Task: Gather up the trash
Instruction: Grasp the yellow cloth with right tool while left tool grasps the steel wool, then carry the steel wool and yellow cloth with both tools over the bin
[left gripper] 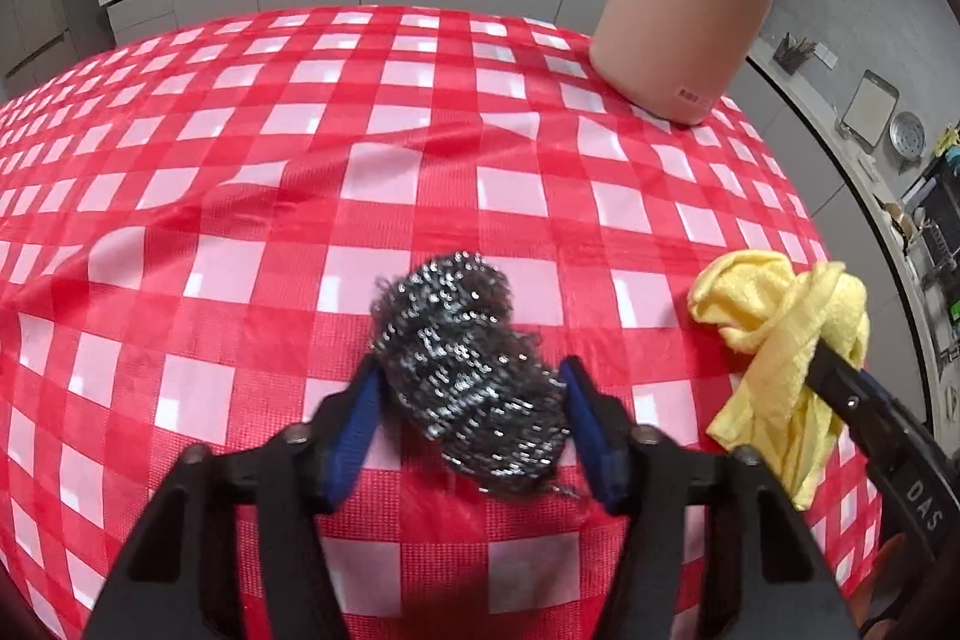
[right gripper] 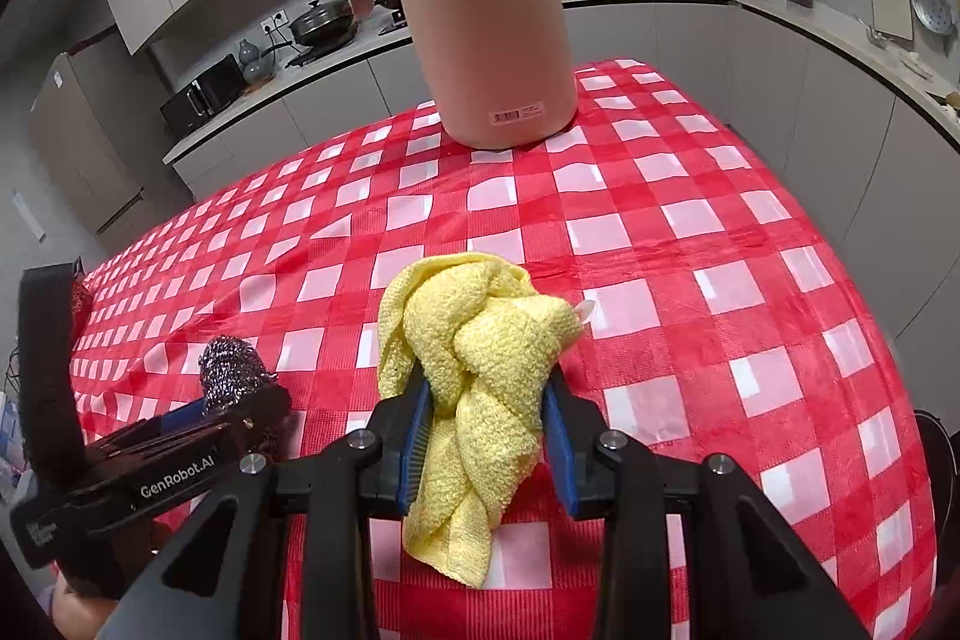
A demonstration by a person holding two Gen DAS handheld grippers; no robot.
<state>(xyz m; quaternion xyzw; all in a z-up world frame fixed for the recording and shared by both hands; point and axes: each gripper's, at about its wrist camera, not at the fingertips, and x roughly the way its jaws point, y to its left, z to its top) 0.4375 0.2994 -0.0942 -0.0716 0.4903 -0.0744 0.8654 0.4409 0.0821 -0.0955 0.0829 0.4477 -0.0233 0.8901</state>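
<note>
1. Scourer (left gripper: 474, 370) sits between left gripper (left gripper: 471, 382) pads, both touching it, above tablecloth (left gripper: 240, 196).
2. Right gripper (right gripper: 486, 400) clenched on yellow cloth (right gripper: 474, 358).
3. Jug (right gripper: 486, 16) far ahead.

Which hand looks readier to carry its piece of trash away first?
Right, probably. The right tool is clamped on the yellow cloth, while the left tool has the steel scrubber between its pads, seemingly barely touching.
</note>
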